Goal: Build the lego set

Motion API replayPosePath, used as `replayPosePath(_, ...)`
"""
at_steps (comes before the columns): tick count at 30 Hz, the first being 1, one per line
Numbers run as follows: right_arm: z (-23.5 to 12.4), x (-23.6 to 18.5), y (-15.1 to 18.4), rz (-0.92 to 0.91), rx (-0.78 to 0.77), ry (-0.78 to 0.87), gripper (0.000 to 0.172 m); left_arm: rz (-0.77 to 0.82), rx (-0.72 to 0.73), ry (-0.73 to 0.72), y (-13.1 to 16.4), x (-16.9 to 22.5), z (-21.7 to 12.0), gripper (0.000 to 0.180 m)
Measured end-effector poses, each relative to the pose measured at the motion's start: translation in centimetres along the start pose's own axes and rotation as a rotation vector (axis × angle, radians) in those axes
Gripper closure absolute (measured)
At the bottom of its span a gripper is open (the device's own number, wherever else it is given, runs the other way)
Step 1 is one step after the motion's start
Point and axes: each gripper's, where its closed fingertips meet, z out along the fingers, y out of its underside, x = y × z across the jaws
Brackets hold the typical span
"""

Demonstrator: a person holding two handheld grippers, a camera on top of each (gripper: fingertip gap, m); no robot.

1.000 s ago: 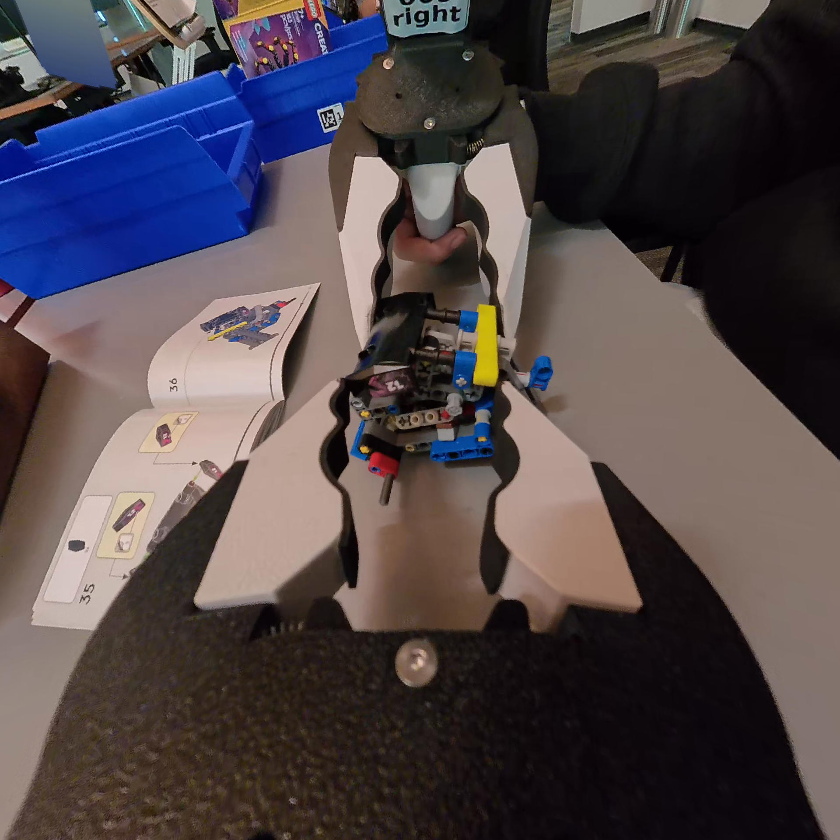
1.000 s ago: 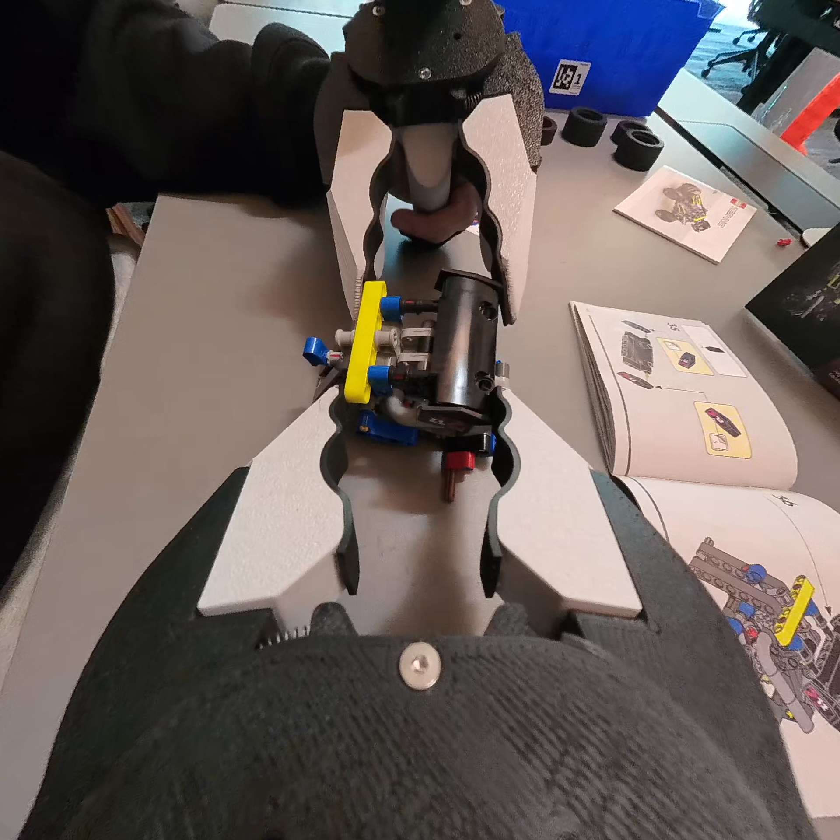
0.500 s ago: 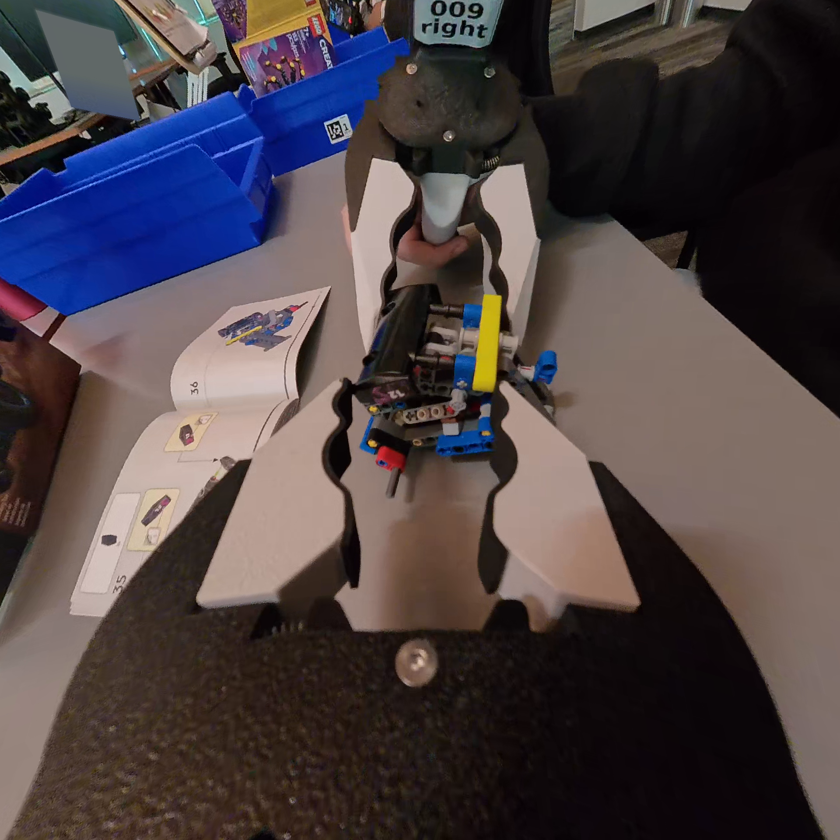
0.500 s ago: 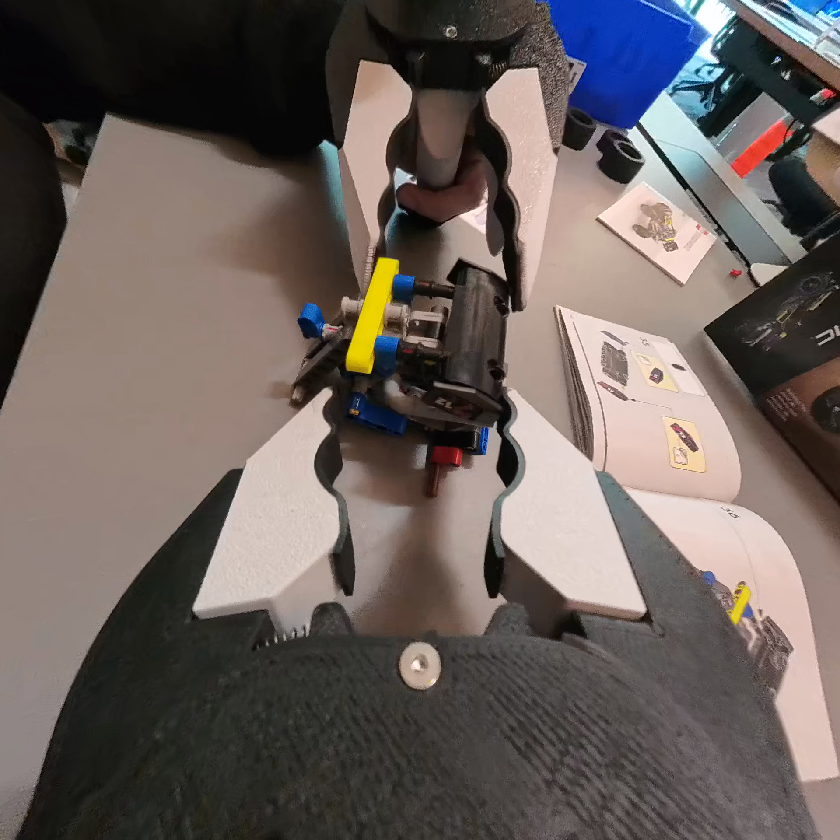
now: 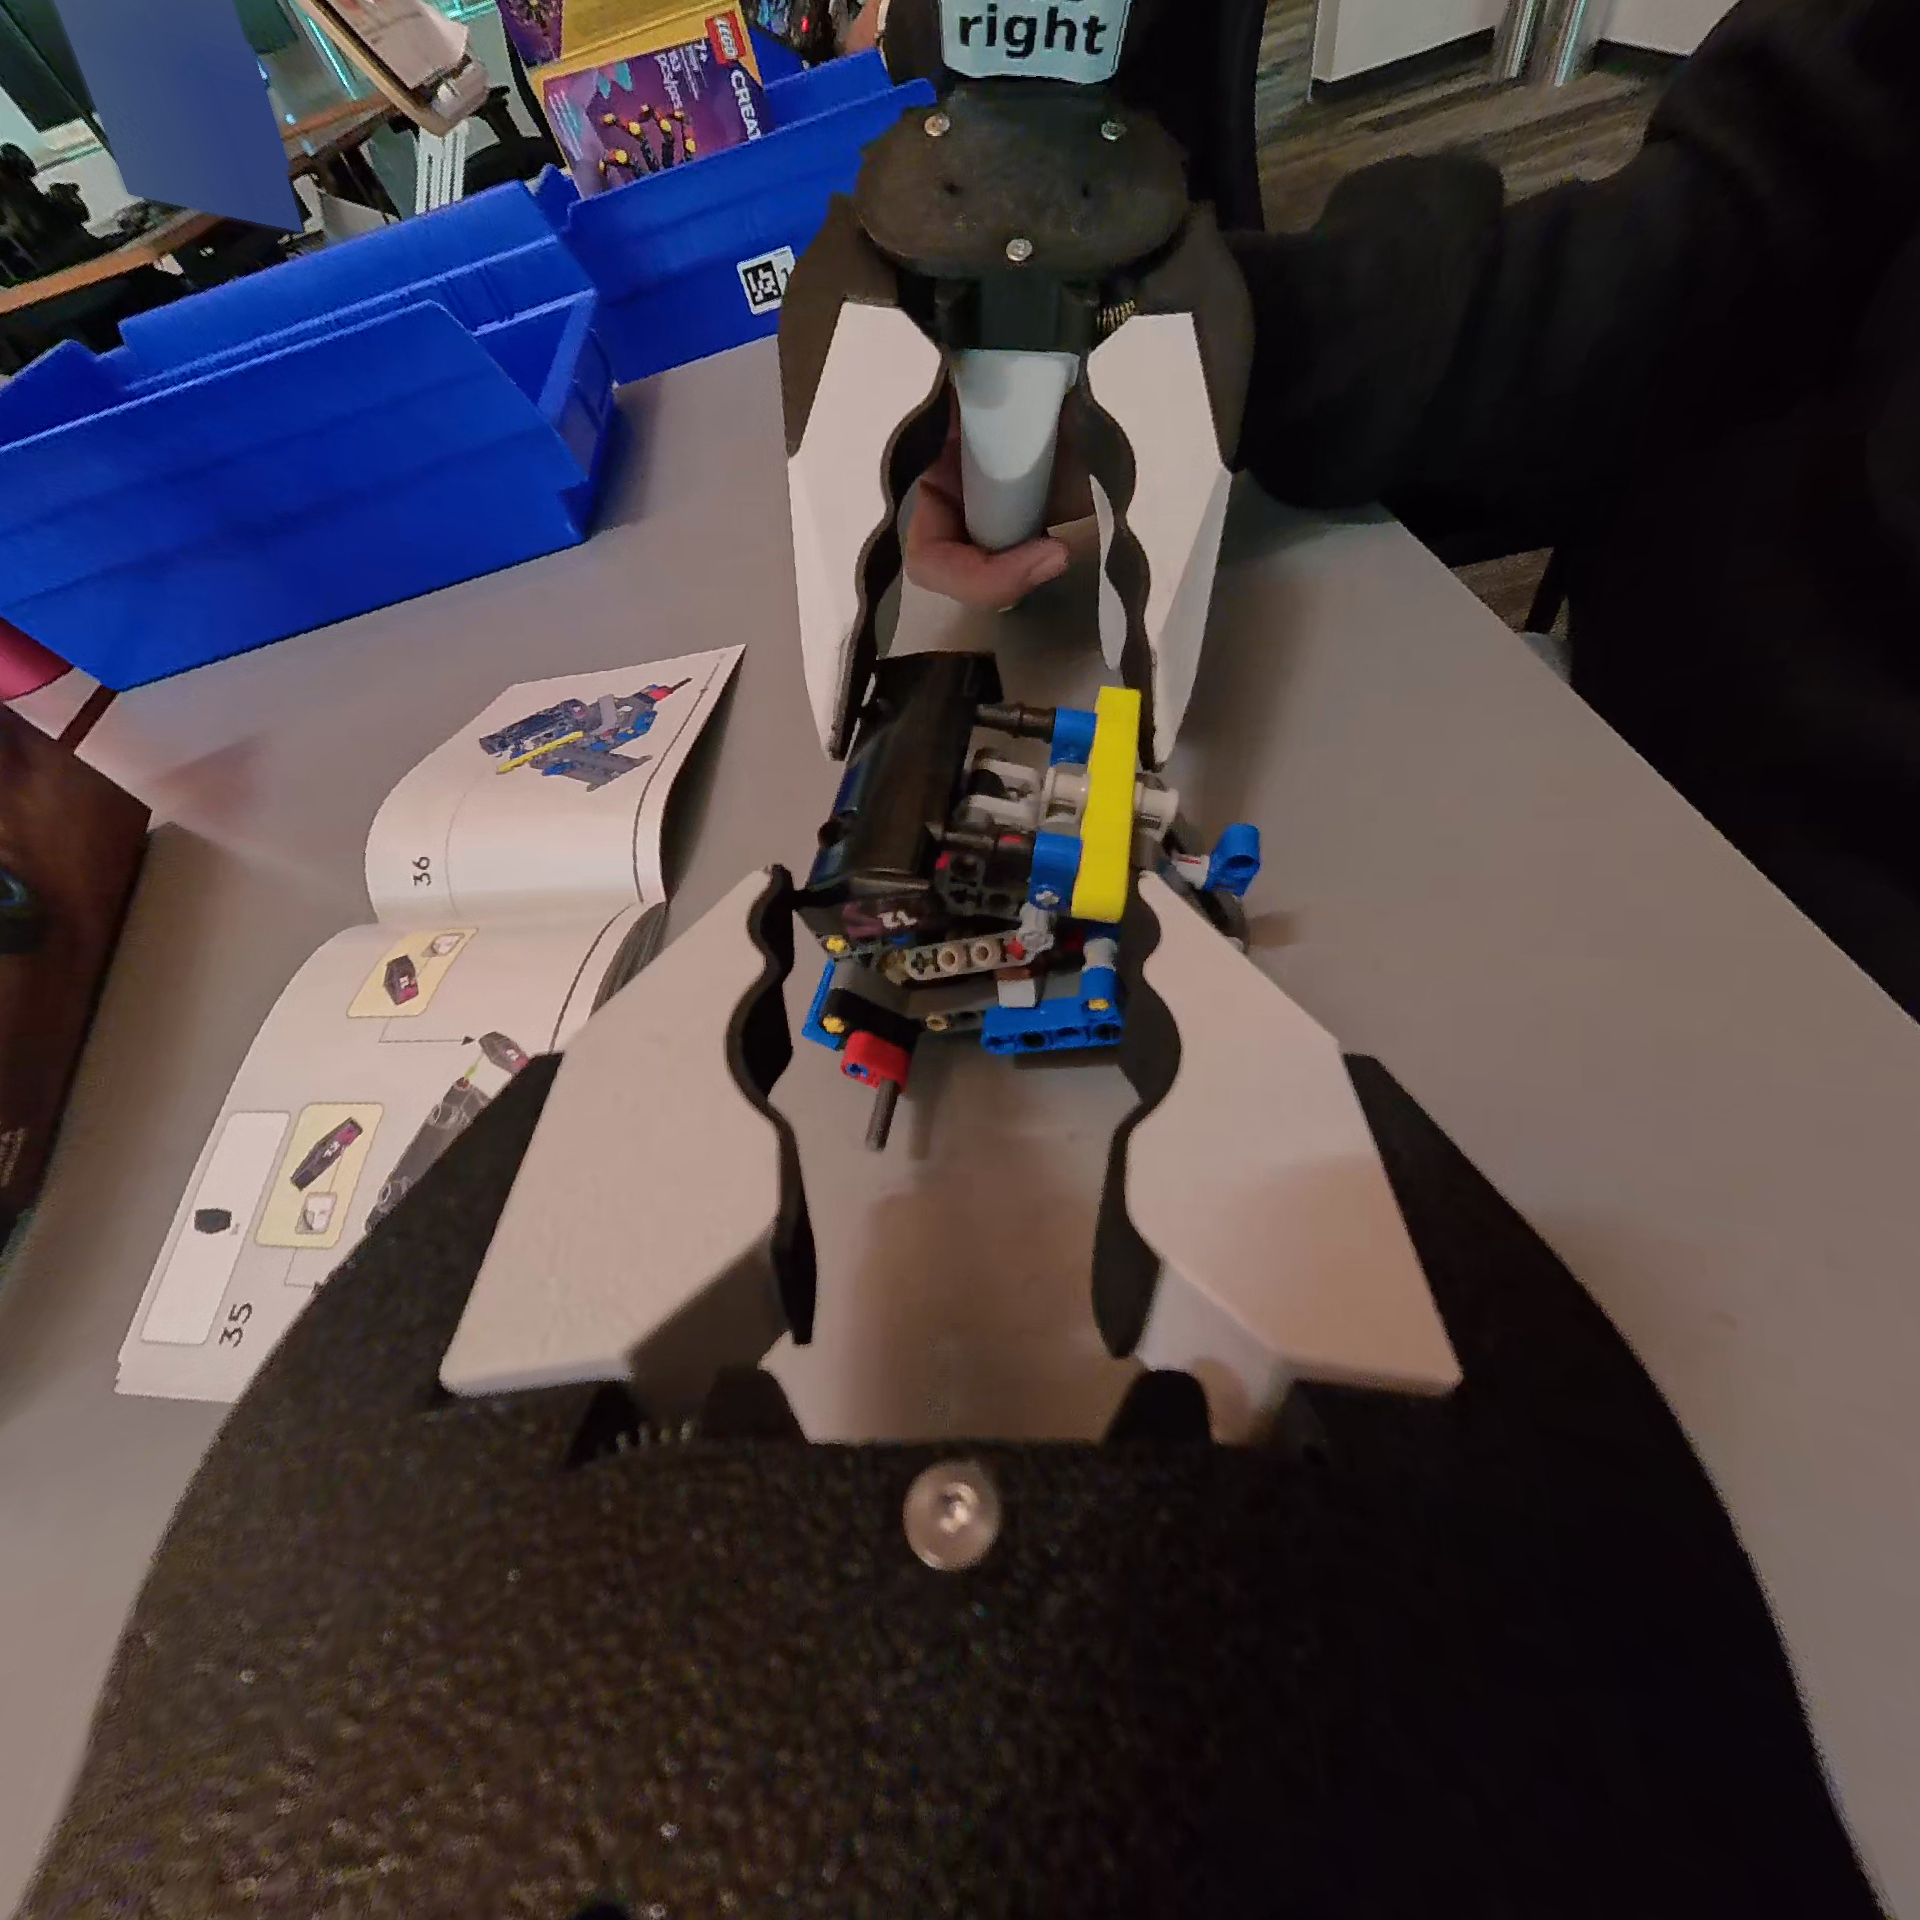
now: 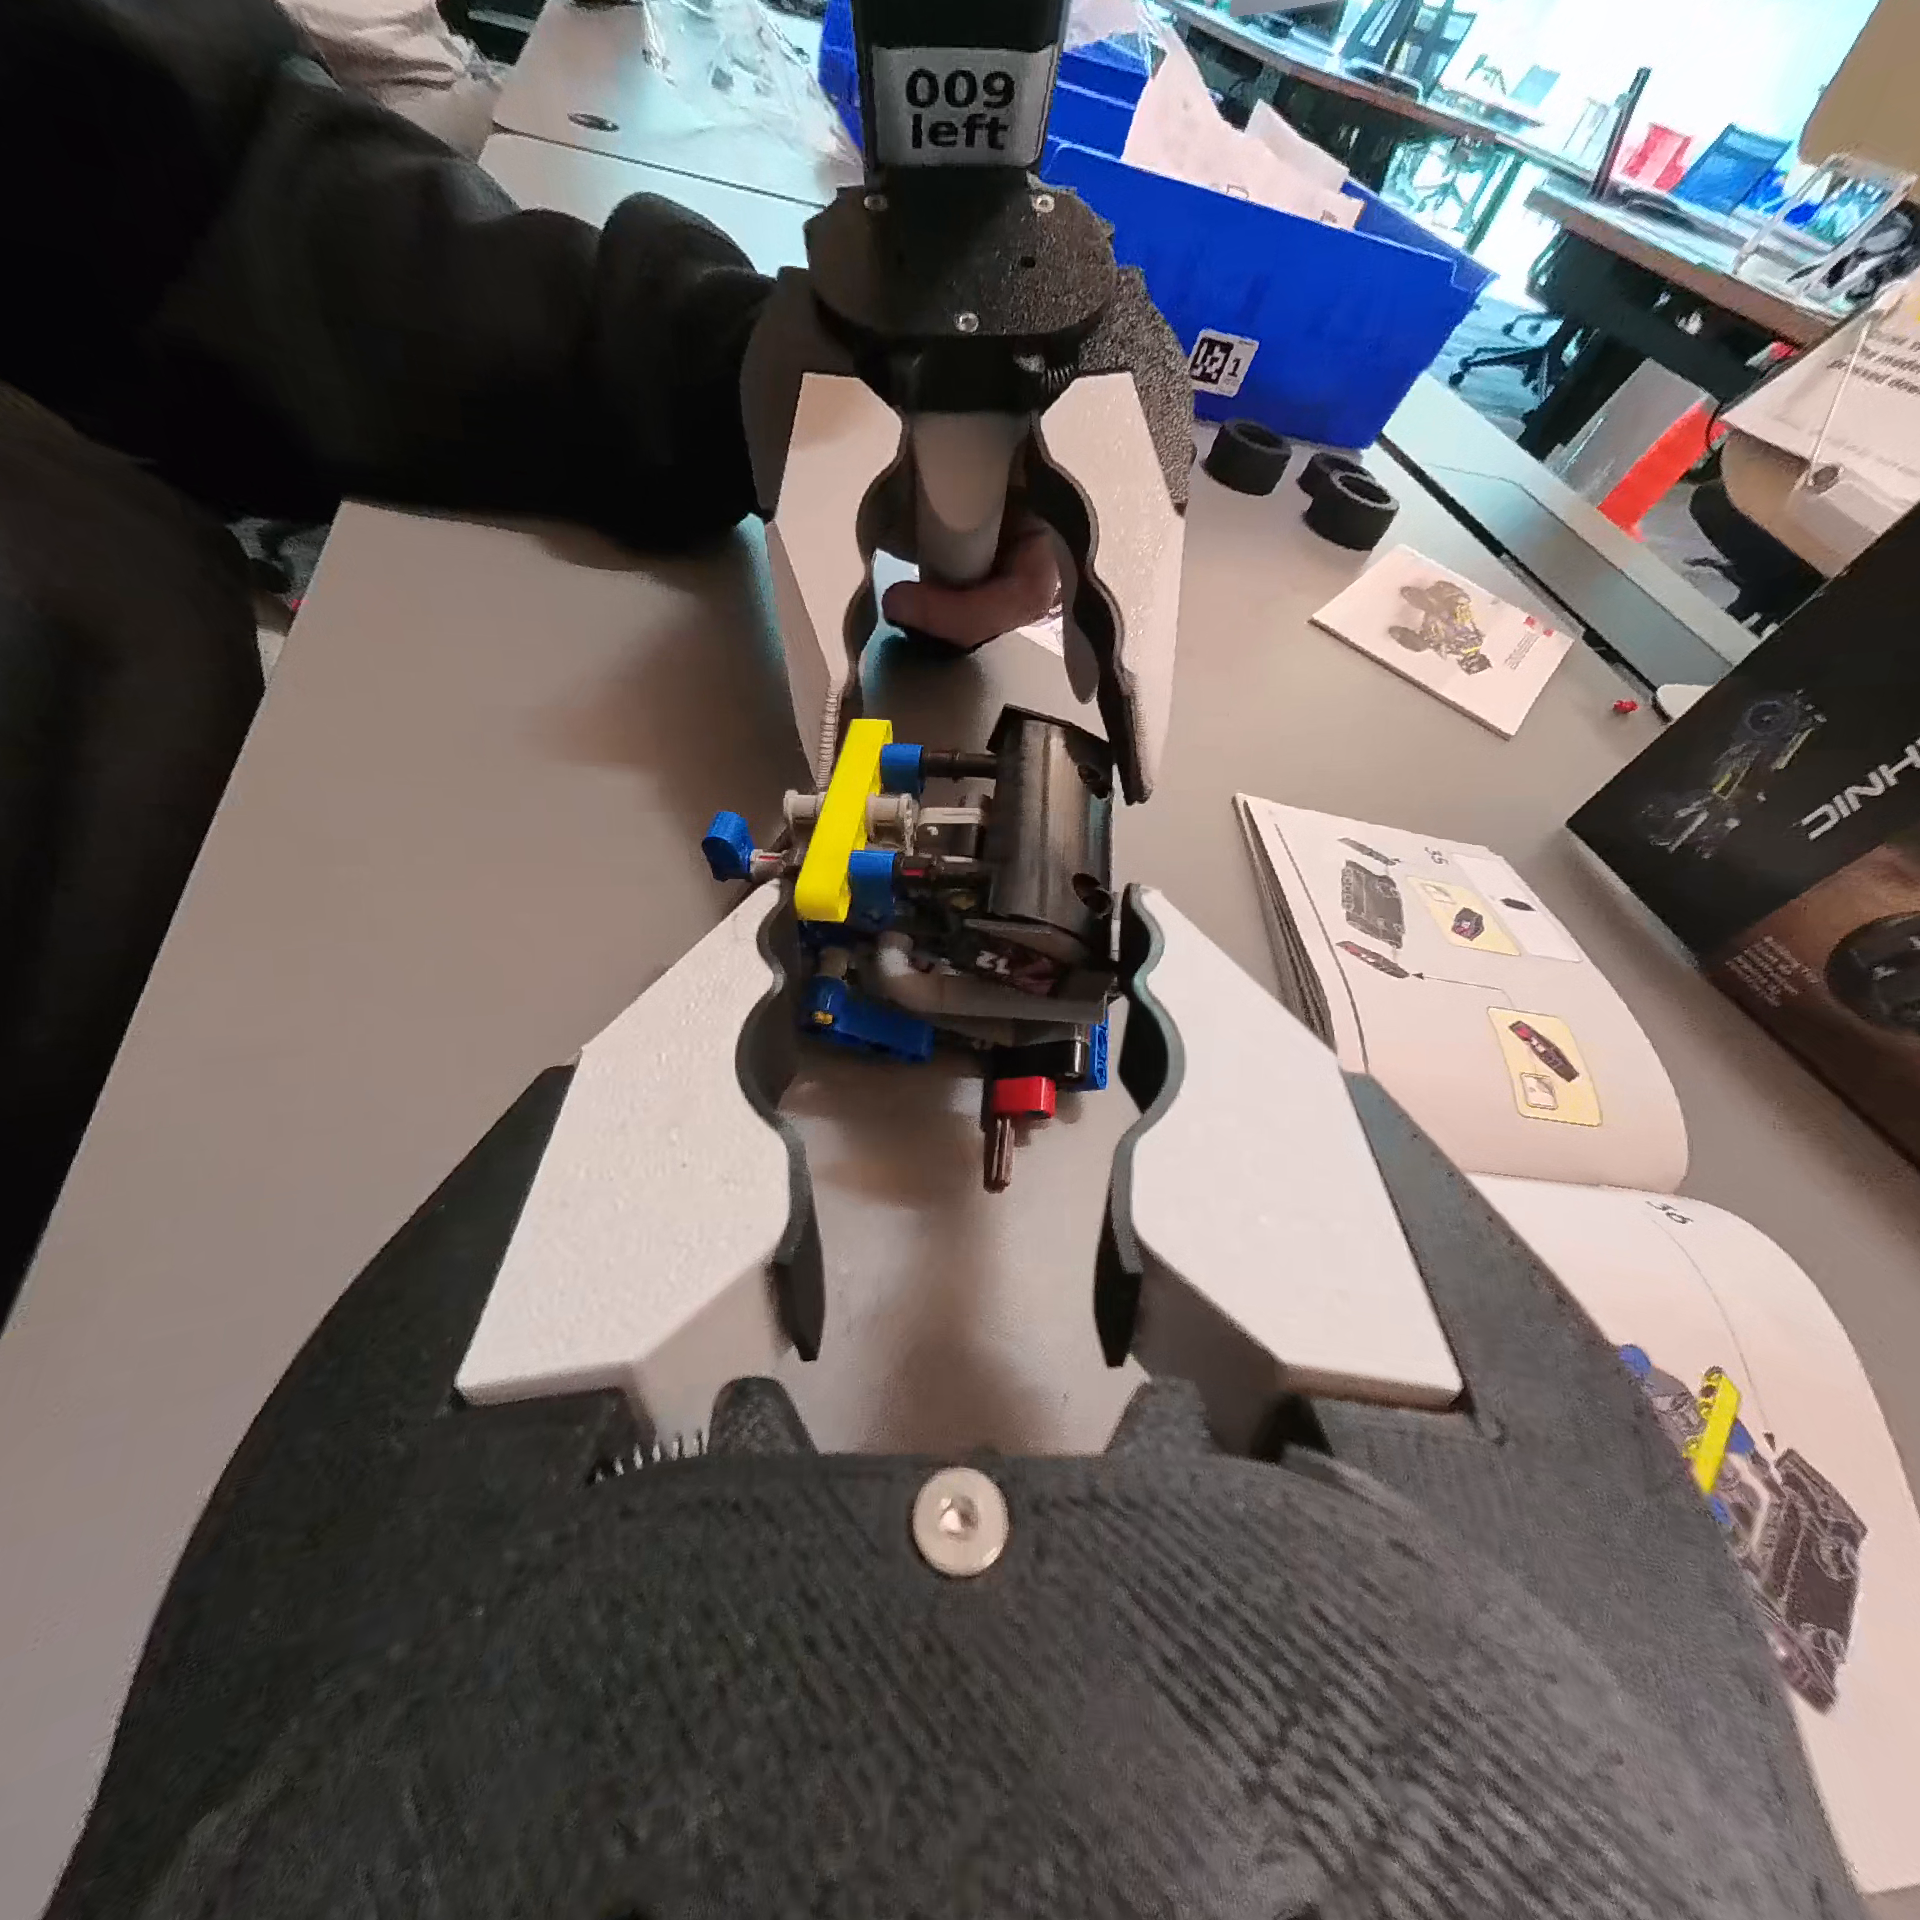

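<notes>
A small brick-built model (image 5: 977,873), with a black cylinder, a yellow beam, blue beams and a red piece on an axle, sits between both grippers just over the grey table (image 5: 1455,831). My left gripper (image 5: 961,904) is shut on its near end, one pad on the black panel and the other by the yellow beam. My right gripper (image 6: 951,914) is shut on the same model (image 6: 935,914) from the opposite side. Each gripper also shows in the other's view: the right gripper (image 5: 992,727) and the left gripper (image 6: 977,758), each held by a hand.
An open instruction booklet (image 5: 436,997) lies beside the model and also shows in the right wrist view (image 6: 1455,987). Blue bins (image 5: 291,468) stand at the table's back. Black tyres (image 6: 1299,478), a small booklet (image 6: 1444,634) and a dark box (image 6: 1787,831) lie farther off. A dark sleeve (image 5: 1558,364) reaches in. The tips of both grippers are at nearly the same place.
My right gripper's pads eased off the model's sides half a second ago and have come together on it once more. My left gripper kept its hold. The model shifted only slightly.
</notes>
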Motion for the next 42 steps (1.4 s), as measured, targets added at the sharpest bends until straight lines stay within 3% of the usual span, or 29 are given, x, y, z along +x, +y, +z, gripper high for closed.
replayPosePath(8, 0.5, 0.5, 0.6, -0.105, -0.052, 0.103, 0.112, -0.002, -0.006, -0.017, 0.1, -0.2, -0.1, 0.121)
replayPosePath(25, 0.5, 0.5, 0.5, -0.071, -0.046, 0.079, 0.113, 0.051, 0.016, -0.037, -0.1, -0.3, -0.2, 0.122)
replayPosePath(30, 0.2, 0.1, 0.8, 0.222, -0.068, -0.019, 0.107, 0.059, 0.014, -0.037, 0.0, -0.3, -0.1, 0.122)
replayPosePath(37, -1.2, 0.5, -0.1, 0.693, 0.070, -0.064, 0.112, 0.089, 0.017, -0.043, 0.0, -0.2, -0.1, 0.124)
replayPosePath(42, -1.9, 1.9, 0.2, 1.078, 0.214, -0.053, 0.140, 0.104, 0.021, -0.050, -0.1, -0.2, -0.1, 0.124)
